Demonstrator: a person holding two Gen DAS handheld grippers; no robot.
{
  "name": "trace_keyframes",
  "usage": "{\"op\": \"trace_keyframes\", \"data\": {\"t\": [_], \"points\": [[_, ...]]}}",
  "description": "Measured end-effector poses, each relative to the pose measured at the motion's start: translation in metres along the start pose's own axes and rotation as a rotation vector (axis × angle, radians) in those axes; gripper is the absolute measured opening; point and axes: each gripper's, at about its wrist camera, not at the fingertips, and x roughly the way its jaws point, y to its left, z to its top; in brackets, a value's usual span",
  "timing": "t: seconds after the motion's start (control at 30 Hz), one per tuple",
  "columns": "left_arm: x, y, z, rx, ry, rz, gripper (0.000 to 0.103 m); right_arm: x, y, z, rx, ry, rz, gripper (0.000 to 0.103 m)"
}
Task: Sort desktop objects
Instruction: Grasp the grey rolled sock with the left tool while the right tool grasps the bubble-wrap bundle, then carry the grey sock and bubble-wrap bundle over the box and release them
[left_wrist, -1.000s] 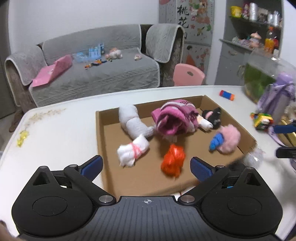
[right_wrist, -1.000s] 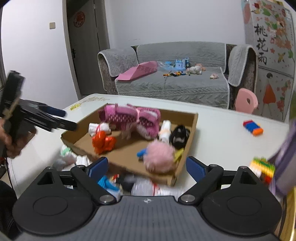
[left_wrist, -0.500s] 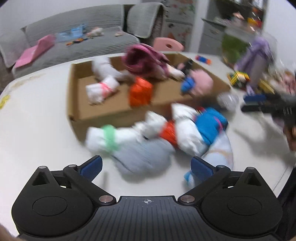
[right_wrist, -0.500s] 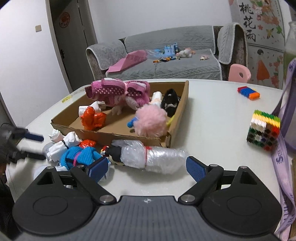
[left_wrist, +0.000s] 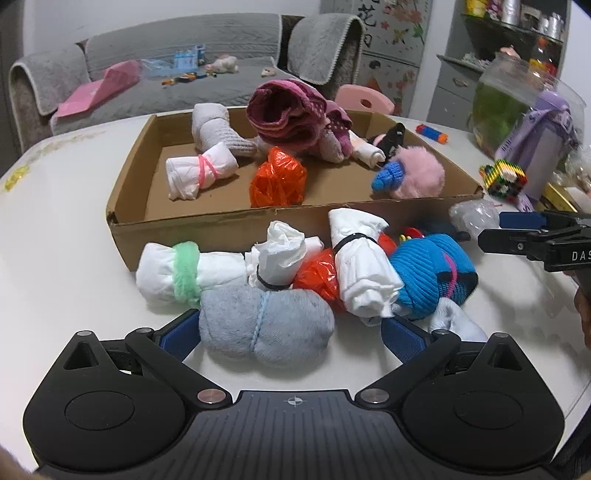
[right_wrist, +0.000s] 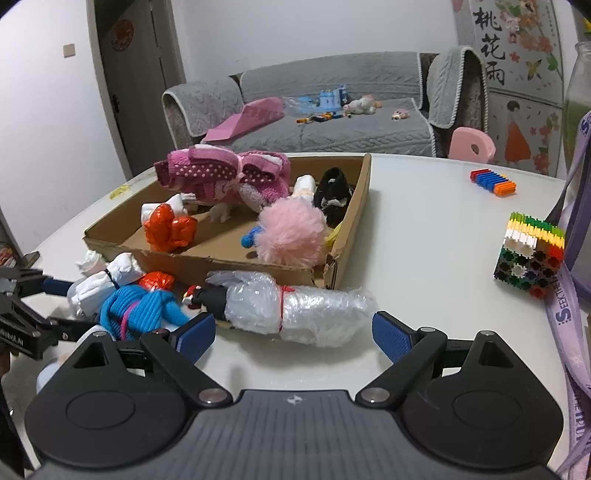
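Note:
A shallow cardboard tray (left_wrist: 207, 225) (right_wrist: 352, 206) on the white table holds a magenta sock bundle (left_wrist: 291, 114), an orange bag (left_wrist: 277, 177), a pink pompom (left_wrist: 419, 171) and white rolls. Loose bundles lie in front of it. My left gripper (left_wrist: 291, 332) is open, its fingers either side of a grey-blue rolled cloth (left_wrist: 264, 325), with a white roll with green band (left_wrist: 181, 273) and a blue sock roll (left_wrist: 432, 277) just beyond. My right gripper (right_wrist: 293, 332) is open around a bubble-wrap roll (right_wrist: 295, 308).
A multicoloured block cube (right_wrist: 530, 254), an orange-blue block strip (right_wrist: 493, 181), a purple strap (right_wrist: 565, 306) and a green-filled jar (left_wrist: 506, 99) stand on the table's right. A grey sofa (right_wrist: 332, 114) and a pink chair (right_wrist: 471, 144) are behind the table.
Both grippers pulled back and dropped toward the table in front of the tray. The left one now straddles the grey-blue cloth, the right one the bubble-wrap roll. Both stayed open.

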Motion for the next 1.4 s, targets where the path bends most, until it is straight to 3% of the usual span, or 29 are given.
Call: {"op": "trace_keyframes", "data": {"t": [0.37, 0.53, 0.6, 0.7, 0.97, 1.23, 1.4], "points": [[-0.003, -0.001, -0.009, -0.039, -0.068, 0.030, 0.098, 0.012, -0.002, -0.002, 0.038, 0.002, -0.009, 0.093], [-0.008, 0.000, -0.011, -0.025, -0.070, 0.054, 0.087, 0.008, -0.004, -0.003, 0.045, -0.003, -0.007, 0.087], [-0.011, 0.003, -0.012, -0.037, -0.076, 0.072, 0.075, 0.005, -0.005, -0.003, 0.048, -0.007, -0.007, 0.080], [-0.018, 0.013, -0.015, -0.070, -0.079, 0.073, 0.075, 0.001, -0.005, -0.004, 0.038, -0.001, -0.006, 0.071], [-0.040, 0.026, -0.033, -0.062, -0.079, 0.088, 0.075, -0.026, 0.006, -0.019, -0.031, 0.010, 0.028, 0.072], [-0.039, 0.029, -0.035, -0.054, -0.089, 0.098, 0.081, -0.021, 0.011, -0.019, -0.032, 0.011, 0.011, 0.088], [-0.037, 0.033, -0.034, -0.055, -0.093, 0.109, 0.086, -0.010, 0.010, -0.016, -0.018, 0.016, 0.003, 0.088]]}}
